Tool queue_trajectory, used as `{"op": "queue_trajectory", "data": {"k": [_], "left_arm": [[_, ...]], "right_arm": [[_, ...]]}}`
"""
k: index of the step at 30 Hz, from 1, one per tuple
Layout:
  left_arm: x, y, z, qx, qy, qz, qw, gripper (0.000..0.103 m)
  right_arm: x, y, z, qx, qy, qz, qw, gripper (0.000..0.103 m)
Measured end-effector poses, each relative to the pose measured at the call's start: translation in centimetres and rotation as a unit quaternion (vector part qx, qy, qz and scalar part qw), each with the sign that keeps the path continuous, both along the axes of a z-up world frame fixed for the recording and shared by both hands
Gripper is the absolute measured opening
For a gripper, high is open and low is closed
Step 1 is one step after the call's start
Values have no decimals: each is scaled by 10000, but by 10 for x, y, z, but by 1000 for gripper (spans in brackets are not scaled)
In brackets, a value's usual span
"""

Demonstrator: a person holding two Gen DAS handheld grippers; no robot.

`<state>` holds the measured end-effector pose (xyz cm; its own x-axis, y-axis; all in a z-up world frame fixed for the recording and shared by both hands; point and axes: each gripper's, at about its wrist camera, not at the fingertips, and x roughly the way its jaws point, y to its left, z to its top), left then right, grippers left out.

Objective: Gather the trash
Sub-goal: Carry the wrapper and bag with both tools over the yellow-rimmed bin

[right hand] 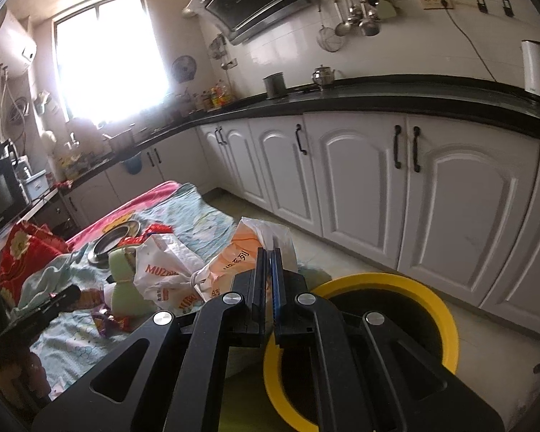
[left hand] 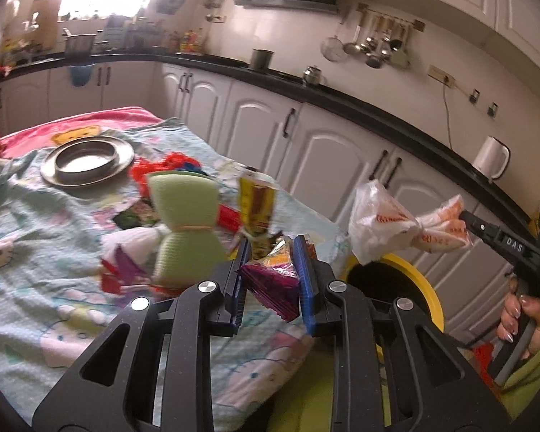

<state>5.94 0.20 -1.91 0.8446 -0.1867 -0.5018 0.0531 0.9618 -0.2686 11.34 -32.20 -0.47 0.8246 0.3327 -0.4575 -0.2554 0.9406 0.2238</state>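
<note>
My left gripper point(left hand: 270, 244) is shut on a crumpled purple and orange foil wrapper point(left hand: 273, 280), held above the table's right edge. My right gripper point(right hand: 268, 252) is shut on a knotted white and orange plastic bag point(right hand: 183, 270); the bag point(left hand: 388, 223) hangs in the air above the yellow-rimmed trash bin point(left hand: 414, 270). The bin point(right hand: 439, 306) stands on the floor beside the table. More wrappers lie on the table: a yellow sachet point(left hand: 257, 201), red wrappers point(left hand: 162, 169) and a small foil wrapper point(right hand: 108, 320).
The table wears a pastel cartoon cloth point(left hand: 36, 234). A green sponge tied with a band point(left hand: 183, 226) and a steel plate point(left hand: 86, 160) rest on it. White cabinets point(right hand: 360, 180) under a black counter run along the right. A white kettle point(left hand: 491, 158) stands on the counter.
</note>
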Motion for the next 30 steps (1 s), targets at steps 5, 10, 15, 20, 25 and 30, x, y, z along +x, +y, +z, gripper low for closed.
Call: {"op": "queue_trajectory", "data": {"k": [5,10,15,20,25,30], "left_arm": [[8,-21,-3,62,37,-287,9996,18],[17,-39,-5,112,74,-512,9986,18],[25,-53,-6,134,92,-701,9974,18],[32,-69,-10,148,149,-901,9957,18],[38,-91,-14,212,184,-1171,9927,18],[47,-111,-17,256,214,-1403,9895,18]], "right_arm": [[-2,-16,0,13,-49,-200,9998,3],[-3,-29,-1,6,-75,-360,9993,3],[-4,-38,-4,-25,-55,-472,9989,3],[-7,-49,-7,-33,-27,-626,9980,3],[-7,-63,-13,-55,76,-820,9966,3],[-9,-77,-21,-77,190,-1003,9947,3]]}}
